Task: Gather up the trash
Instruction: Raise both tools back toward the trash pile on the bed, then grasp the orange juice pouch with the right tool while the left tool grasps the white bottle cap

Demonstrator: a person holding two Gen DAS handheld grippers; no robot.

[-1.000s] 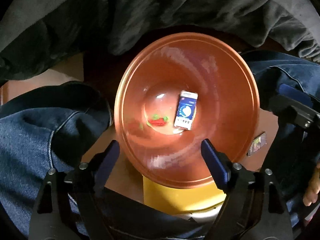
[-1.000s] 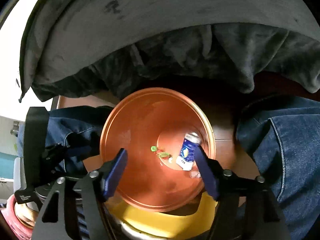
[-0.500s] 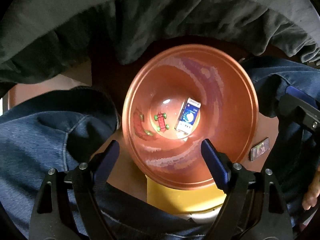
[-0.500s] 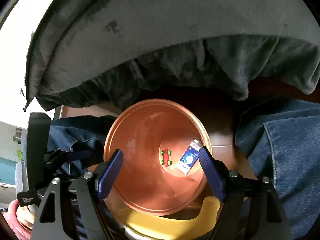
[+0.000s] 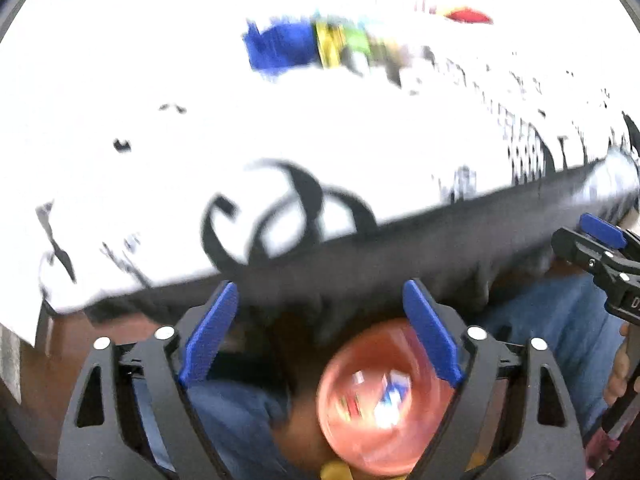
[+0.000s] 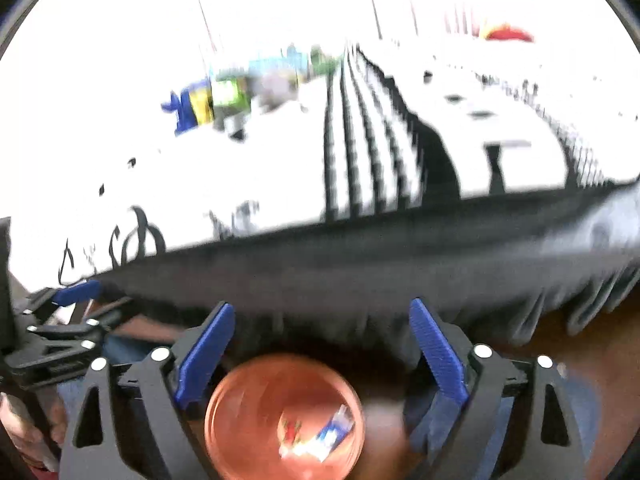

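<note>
Both views are blurred by motion. An orange-brown bin (image 5: 380,400) sits low in the left wrist view, with a blue-and-white carton (image 5: 394,394) and a small red-and-green item (image 5: 350,402) inside. It also shows in the right wrist view (image 6: 256,412), holding the carton (image 6: 334,428). My left gripper (image 5: 320,320) is open and empty, raised above and behind the bin. My right gripper (image 6: 322,340) is open and empty, also raised above the bin.
A grey cloth edge (image 5: 440,240) runs across both views, with an overexposed white surface (image 5: 320,140) beyond it. Blurred blue, yellow and green items (image 5: 304,46) lie far back. Blue jeans (image 5: 560,328) flank the bin. The right gripper shows at the right edge (image 5: 600,248).
Both grippers have tilted up and pulled back from the bin. The bin has dropped to the bottom of both views, and the white surface beyond the cloth has come into view.
</note>
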